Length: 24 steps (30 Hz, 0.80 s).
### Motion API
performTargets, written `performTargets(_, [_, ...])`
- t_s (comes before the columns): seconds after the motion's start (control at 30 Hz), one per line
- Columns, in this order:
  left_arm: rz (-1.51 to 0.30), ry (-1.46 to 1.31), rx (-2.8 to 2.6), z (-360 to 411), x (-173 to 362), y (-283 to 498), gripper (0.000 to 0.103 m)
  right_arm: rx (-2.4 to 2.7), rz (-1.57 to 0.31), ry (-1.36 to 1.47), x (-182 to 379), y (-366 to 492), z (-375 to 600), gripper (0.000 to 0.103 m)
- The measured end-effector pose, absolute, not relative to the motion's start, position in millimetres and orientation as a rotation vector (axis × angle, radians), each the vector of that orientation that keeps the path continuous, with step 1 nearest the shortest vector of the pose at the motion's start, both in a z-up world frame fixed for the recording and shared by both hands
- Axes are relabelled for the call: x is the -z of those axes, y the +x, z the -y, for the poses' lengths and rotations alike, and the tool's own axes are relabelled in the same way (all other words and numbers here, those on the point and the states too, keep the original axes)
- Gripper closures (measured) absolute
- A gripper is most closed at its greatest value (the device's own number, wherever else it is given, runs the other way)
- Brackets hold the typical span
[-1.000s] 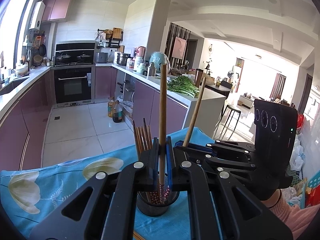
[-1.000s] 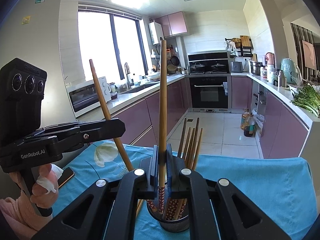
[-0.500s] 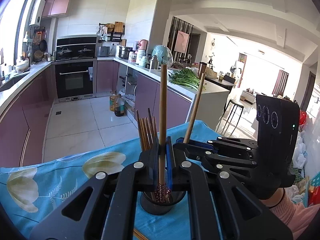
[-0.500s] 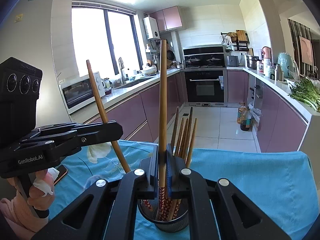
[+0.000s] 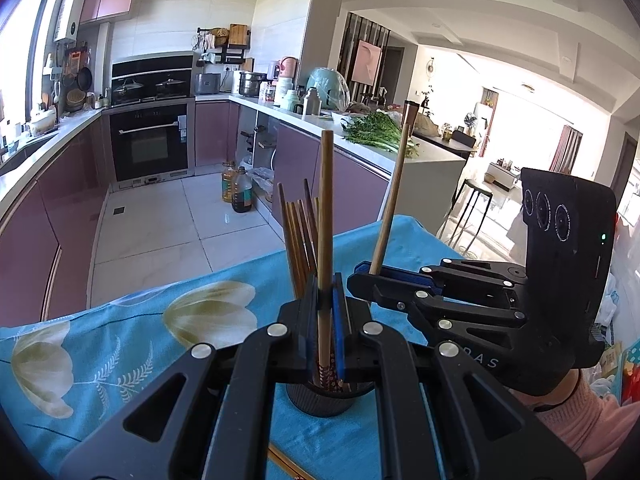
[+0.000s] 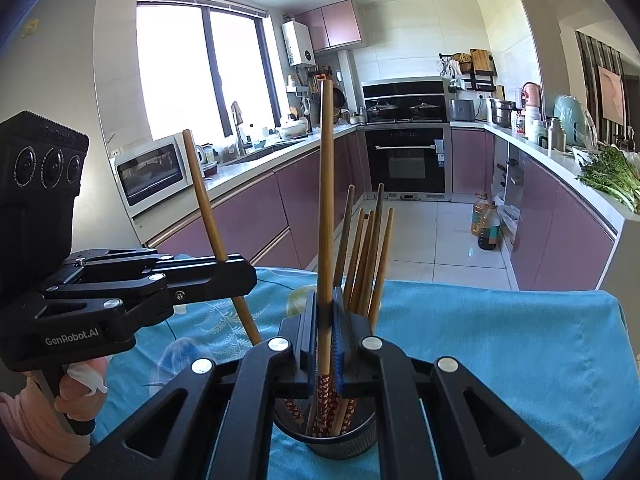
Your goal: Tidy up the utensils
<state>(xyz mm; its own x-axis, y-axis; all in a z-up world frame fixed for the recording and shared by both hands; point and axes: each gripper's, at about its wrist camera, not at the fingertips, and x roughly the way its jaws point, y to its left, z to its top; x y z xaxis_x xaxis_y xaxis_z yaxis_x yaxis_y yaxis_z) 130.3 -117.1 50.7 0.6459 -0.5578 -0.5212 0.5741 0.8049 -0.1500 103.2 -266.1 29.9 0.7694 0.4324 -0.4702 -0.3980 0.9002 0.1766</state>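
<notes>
Over dark holder [image 6: 344, 438], left gripper [image 5: 327, 312], right gripper [image 6: 325, 322], fingers each clamping 1 chopstick [image 6: 326, 200]

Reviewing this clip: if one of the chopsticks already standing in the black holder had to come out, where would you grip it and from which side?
Grip a standing chopstick on its bare upper shaft, well above the rim of the holder. Come in from the side with the jaws closing across the stick, then lift straight up. The sticks stand nearly upright and bunched, with their patterned lower ends buried in the holder, so probably only the tops are free.
</notes>
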Motion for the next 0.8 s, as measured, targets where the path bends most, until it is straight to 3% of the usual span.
performTargets(0.8, [-0.737, 0.082, 0.616, 139, -17, 165, 0.095, -0.43, -0.643, 0.087, 2, 127, 264, 0.096])
